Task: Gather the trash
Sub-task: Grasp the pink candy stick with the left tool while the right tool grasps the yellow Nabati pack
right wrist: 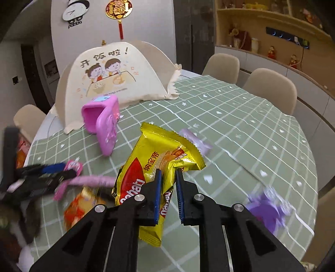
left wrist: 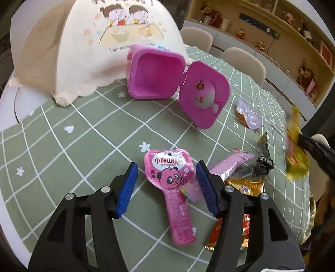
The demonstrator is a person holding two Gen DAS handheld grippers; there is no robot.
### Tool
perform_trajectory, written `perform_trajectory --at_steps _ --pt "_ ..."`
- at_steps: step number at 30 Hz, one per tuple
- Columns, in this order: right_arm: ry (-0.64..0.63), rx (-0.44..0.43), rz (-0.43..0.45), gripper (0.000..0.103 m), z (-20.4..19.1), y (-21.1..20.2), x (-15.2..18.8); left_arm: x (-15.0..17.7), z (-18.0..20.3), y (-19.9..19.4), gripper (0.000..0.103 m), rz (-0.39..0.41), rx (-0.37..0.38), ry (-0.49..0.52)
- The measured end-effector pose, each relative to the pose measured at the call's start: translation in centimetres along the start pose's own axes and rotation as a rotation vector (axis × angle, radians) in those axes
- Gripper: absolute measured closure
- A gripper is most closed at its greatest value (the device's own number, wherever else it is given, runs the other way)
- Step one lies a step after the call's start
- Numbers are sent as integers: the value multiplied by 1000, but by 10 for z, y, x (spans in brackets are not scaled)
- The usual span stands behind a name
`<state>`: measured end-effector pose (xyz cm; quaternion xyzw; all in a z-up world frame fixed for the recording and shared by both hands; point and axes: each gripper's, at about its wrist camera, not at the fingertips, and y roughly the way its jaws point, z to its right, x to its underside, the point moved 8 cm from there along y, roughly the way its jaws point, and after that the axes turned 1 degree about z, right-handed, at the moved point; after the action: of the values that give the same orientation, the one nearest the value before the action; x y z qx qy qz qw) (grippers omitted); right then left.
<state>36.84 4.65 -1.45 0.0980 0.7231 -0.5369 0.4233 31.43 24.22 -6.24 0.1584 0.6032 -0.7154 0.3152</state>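
Right gripper [right wrist: 168, 173] clamps yellow wafer wrapper [right wrist: 155, 167], lifted.
Left gripper [left wrist: 166, 169] open wide, straddling pink lollipop wrapper [left wrist: 173, 188]; pink bin [left wrist: 155, 75] beyond.

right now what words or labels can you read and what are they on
"小熊山楂棒": pink bear wrapper, between the open left gripper pads
"纳宝帝" and "nabati": yellow wafer packet, pinched in the right gripper
"开饭啦!": cream food cover
"pabba"-like word under the panda clock: blurred
Other small print: unreadable
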Motion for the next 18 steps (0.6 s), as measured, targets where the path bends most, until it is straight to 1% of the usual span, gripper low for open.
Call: perform_trajectory --at_steps 3,6,9,10,11,12,13,16,17,18 --pt "2 -19 -13 88 0 -15 21 1 7 3 48 -2 -3 16" --pt "-18 -16 -20 88 2 -27 45 10 24 -2 48 -30 66 26" --pt "-39 -14 -36 88 3 -32 64 27 42 -13 48 -41 114 97" --pt "-47 -14 -44 88 4 -33 72 33 47 -17 47 -47 141 114" --pt "-52 -13 -49 88 5 -34 78 39 52 -23 46 -51 177 125" --pt "-55 -13 -52 88 6 -35 83 42 53 -27 45 -45 194 124" --pt "-55 -15 -54 88 8 -37 89 43 52 -32 44 -32 197 117" --pt "-44 -19 -48 88 10 -40 99 36 35 -38 44 23 149 32" --pt "-43 -16 -42 88 10 -41 101 34 29 -36 44 24 123 -7" --pt "-44 -11 -35 88 10 -43 103 34 26 -33 44 15 106 -26"
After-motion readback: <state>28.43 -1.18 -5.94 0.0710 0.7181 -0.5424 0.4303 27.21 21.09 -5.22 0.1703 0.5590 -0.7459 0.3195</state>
